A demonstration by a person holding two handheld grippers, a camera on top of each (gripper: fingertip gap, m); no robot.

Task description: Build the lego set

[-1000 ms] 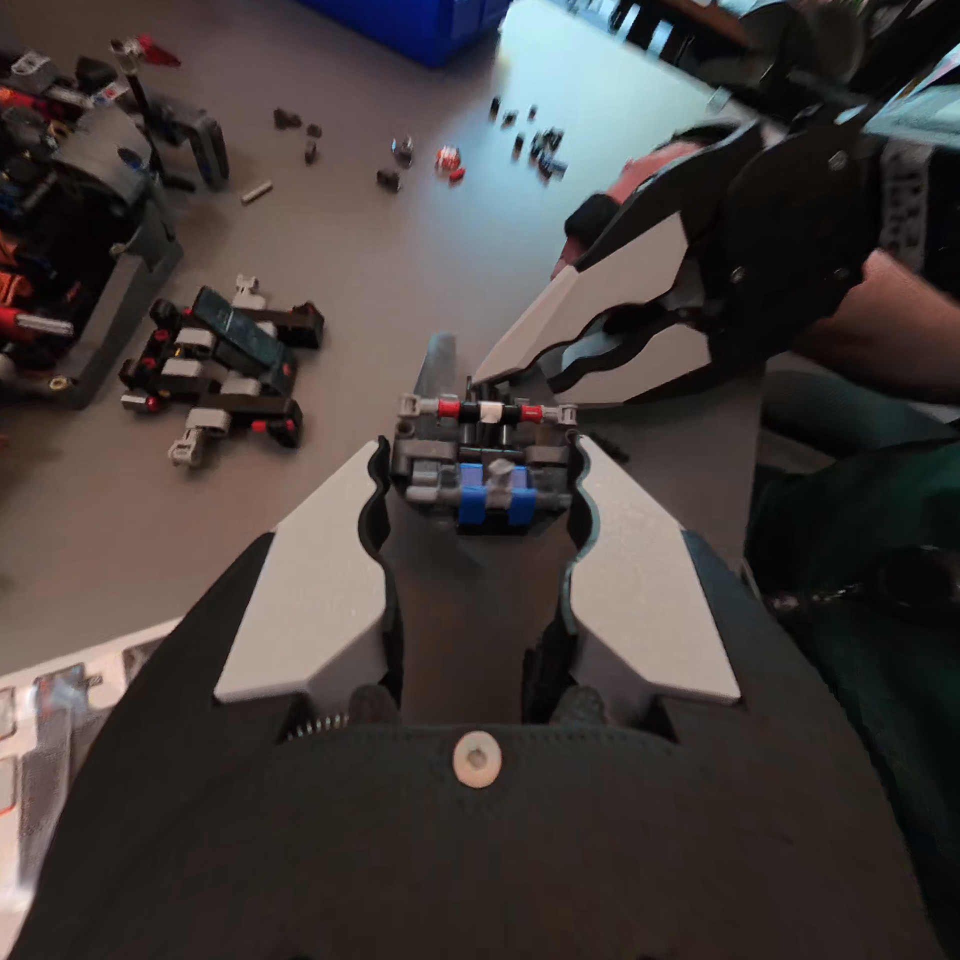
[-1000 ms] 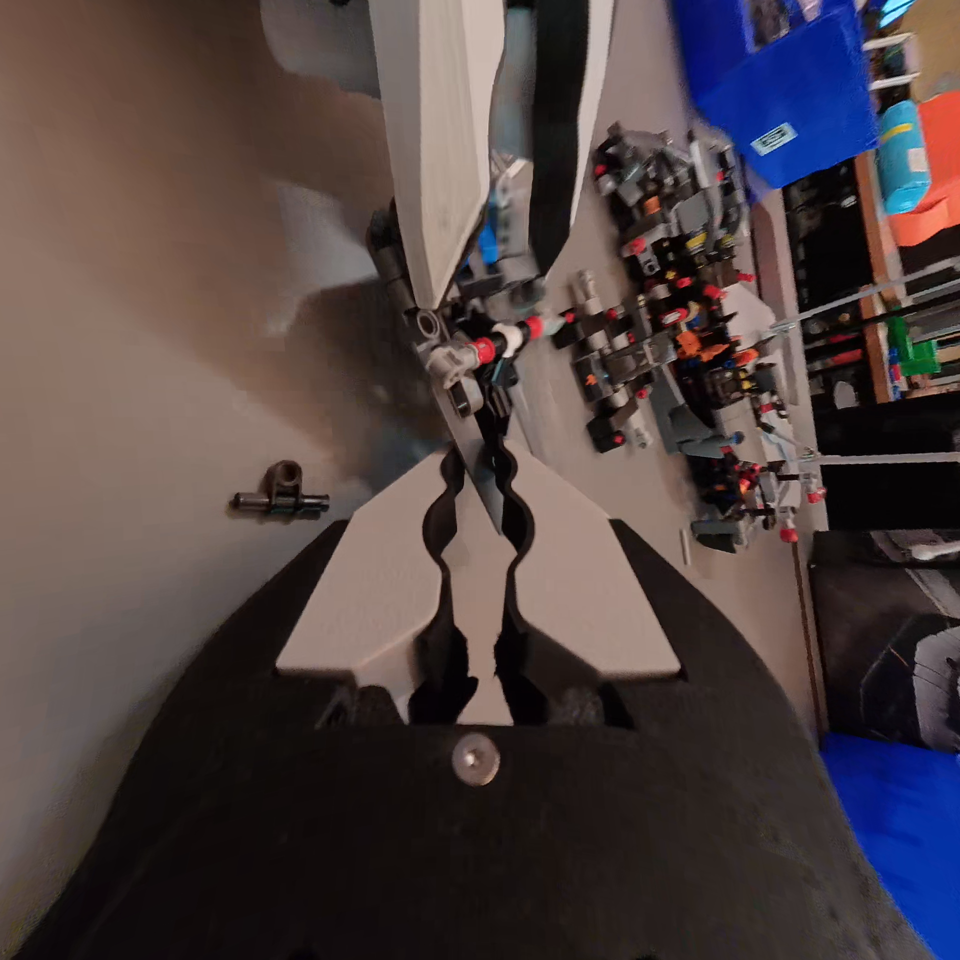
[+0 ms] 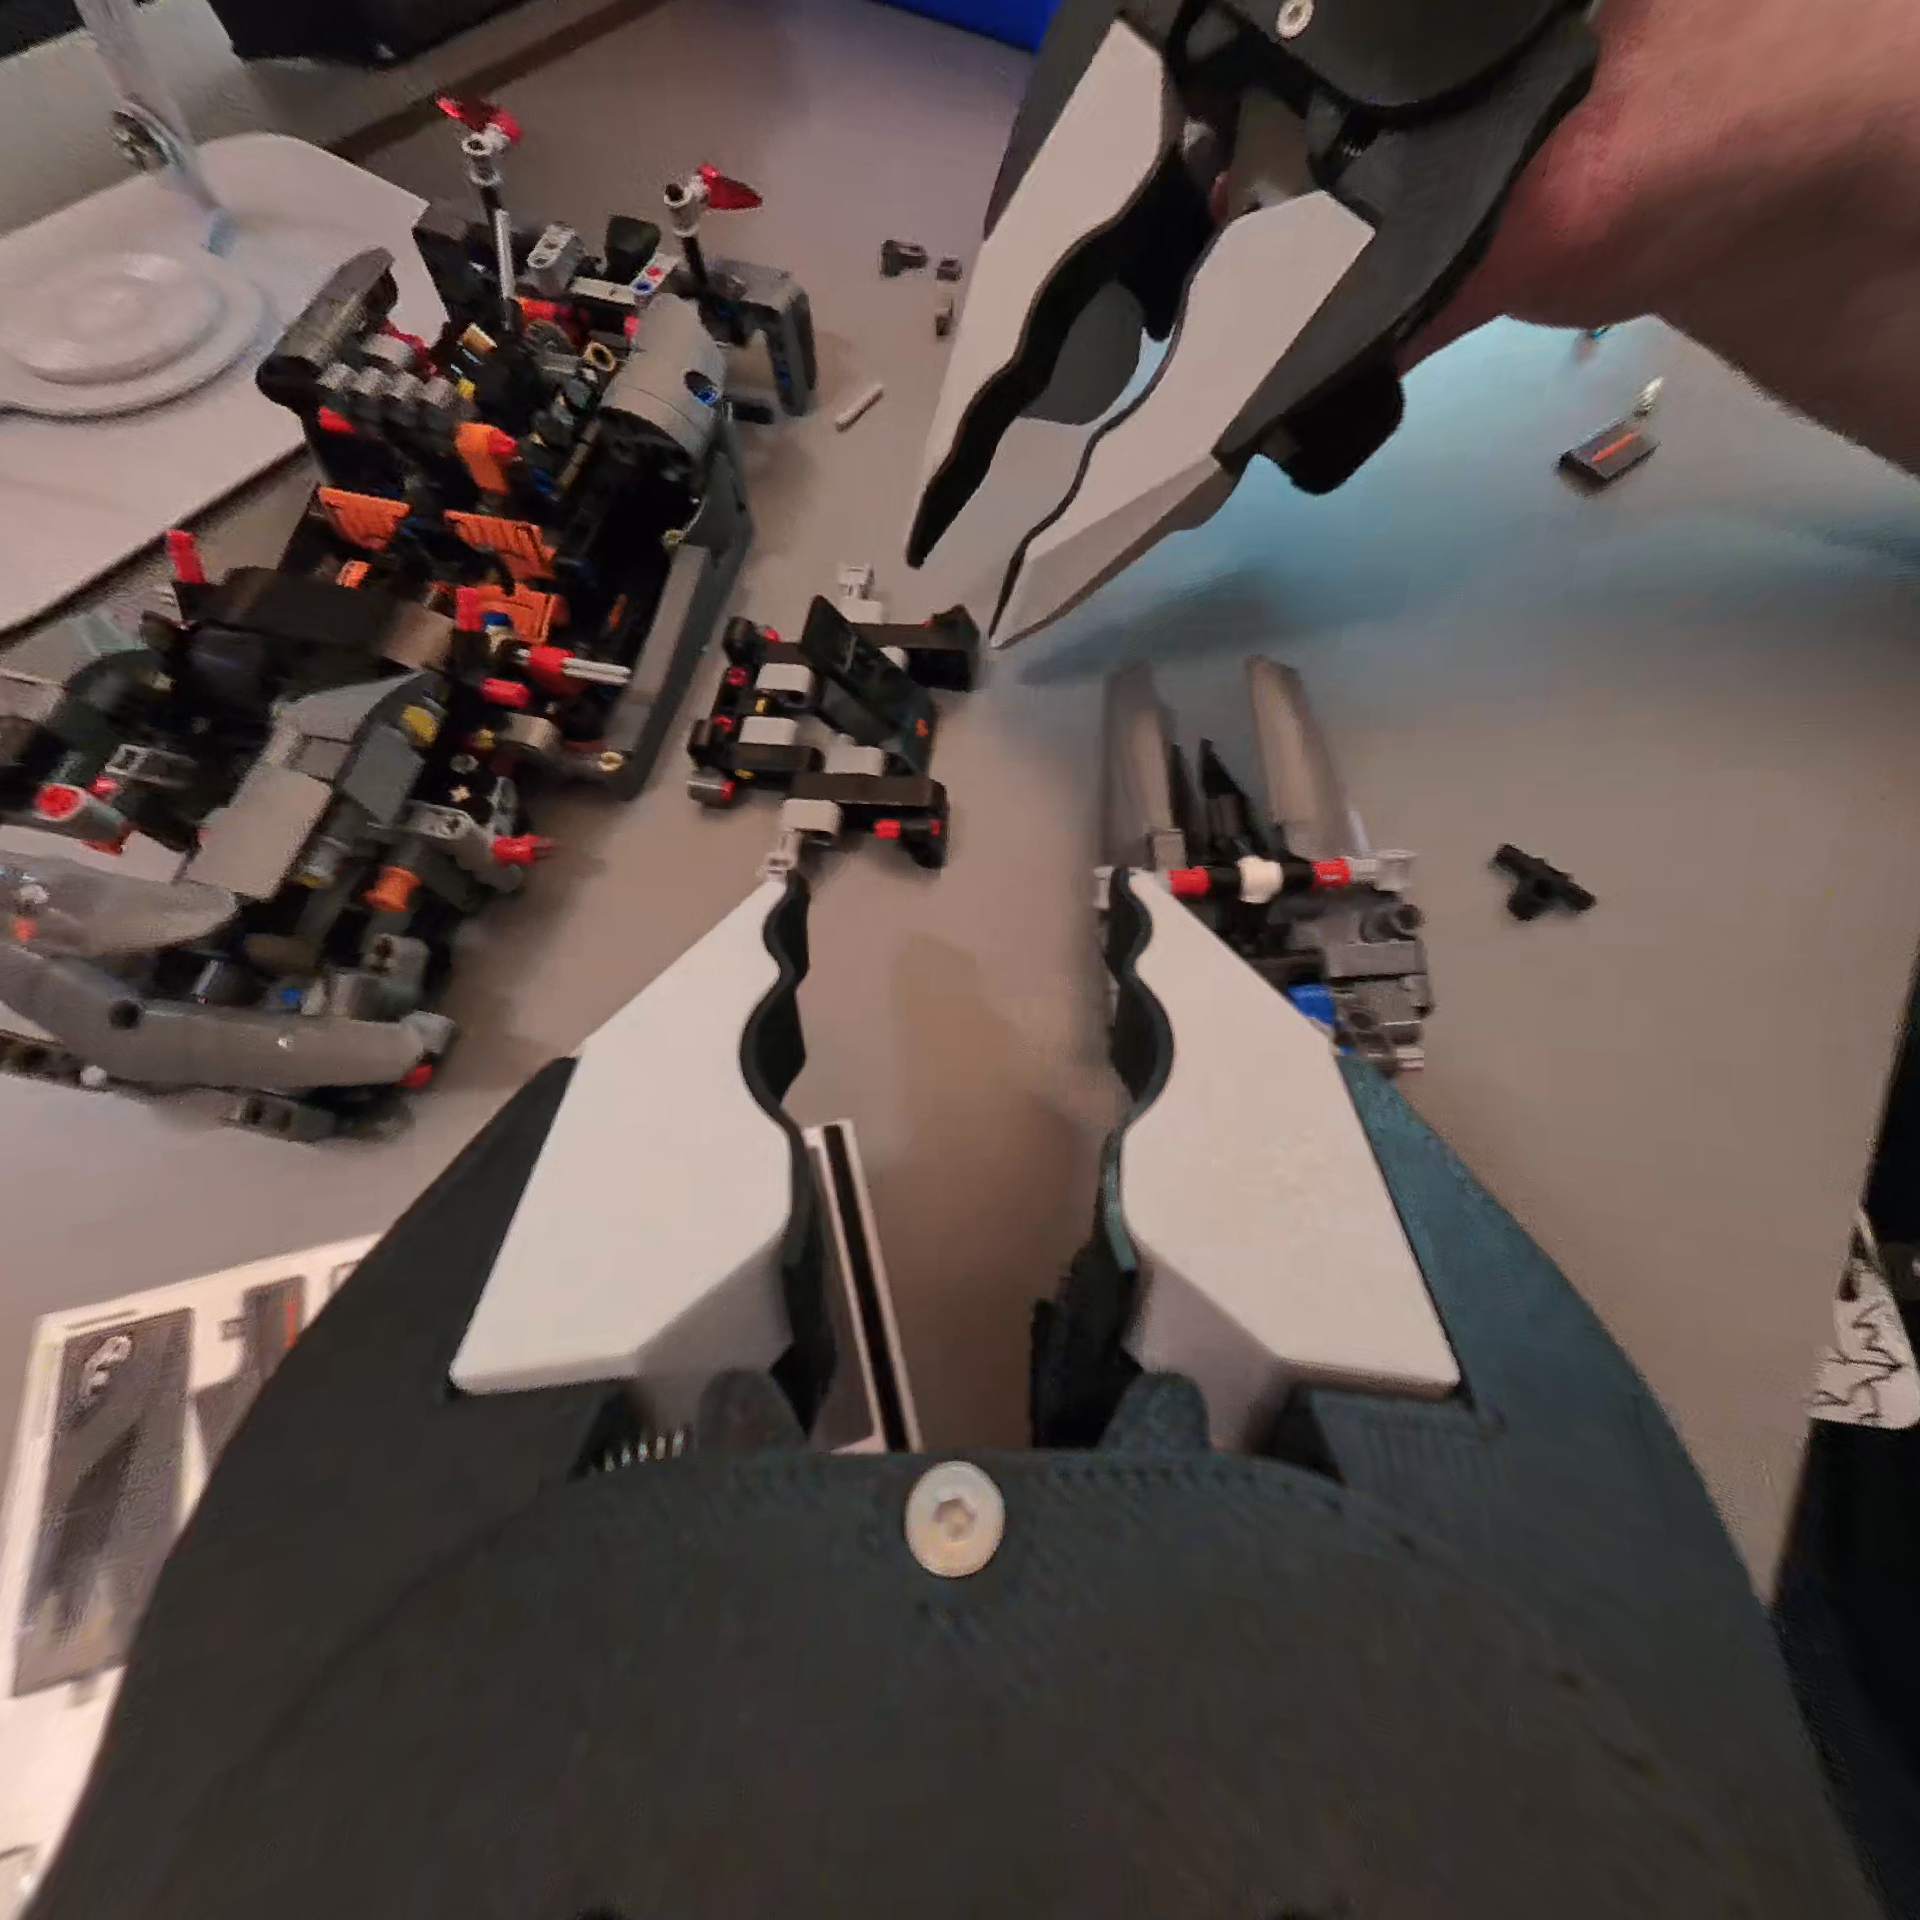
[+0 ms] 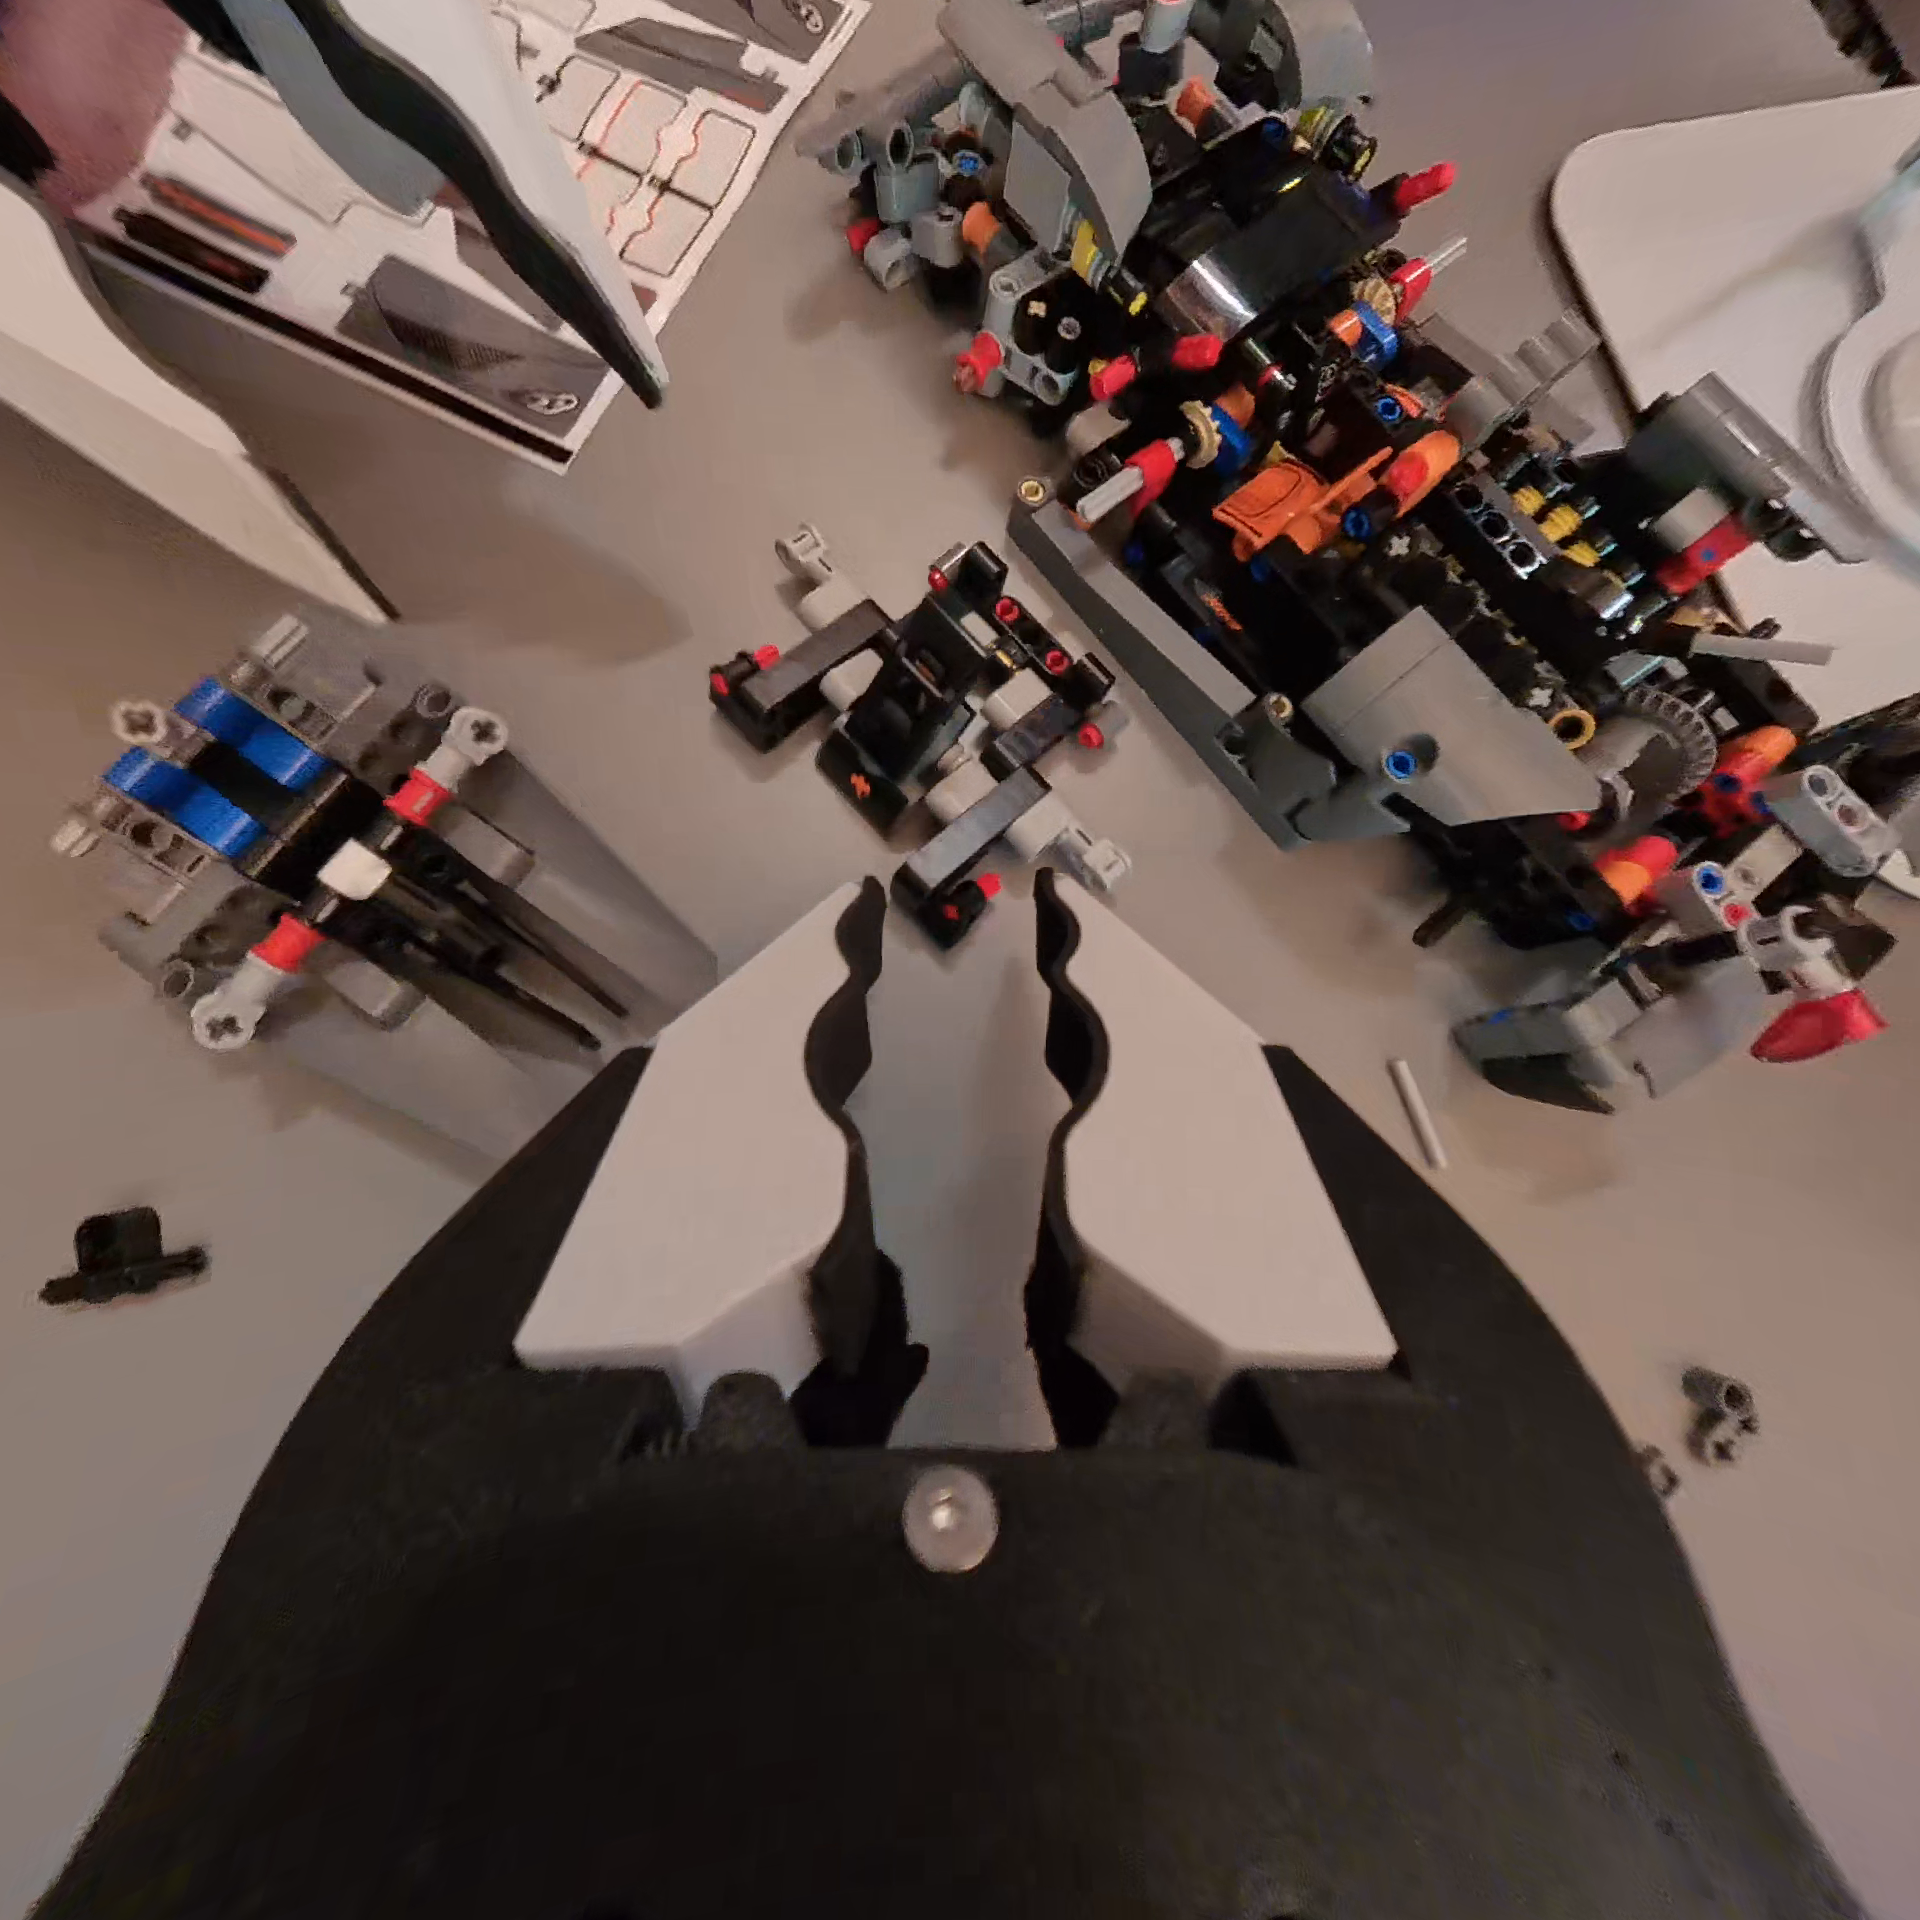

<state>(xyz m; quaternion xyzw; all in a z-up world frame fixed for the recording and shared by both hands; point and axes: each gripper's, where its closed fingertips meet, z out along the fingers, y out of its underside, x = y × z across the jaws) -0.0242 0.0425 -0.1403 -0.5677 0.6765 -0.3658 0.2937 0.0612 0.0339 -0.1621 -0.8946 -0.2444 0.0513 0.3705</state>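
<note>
A grey sub-assembly with blue parts, red pins and black blades [image 3: 1299, 925] lies on the grey table, just right of my left gripper [image 3: 951, 894], which is open and empty. It also shows at the left of the right wrist view [image 4: 312, 852]. My right gripper [image 4: 956, 894] is open and empty, with its tips at the near end of a black sub-assembly with light grey connectors [image 4: 925, 717]. In the left wrist view the right gripper [image 3: 961, 597] hangs over the far end of that black sub-assembly [image 3: 831, 727]. The big dark model [image 3: 416, 623] stands to the left.
The big model [image 4: 1403, 520] fills the right wrist view's upper right. An instruction booklet [image 4: 623, 135] lies at top left under a left-gripper finger [image 4: 499, 208]. A black connector [image 4: 120, 1257], a grey axle [image 4: 1418, 1112] and small dark pieces [image 4: 1720, 1408] lie loose. Spacing between my two grippers at the tips: around 10 cm.
Both grippers have let go of the grey and blue sub-assembly, which now lies on the table. Both have opened. The right gripper has moved over to the black sub-assembly.
</note>
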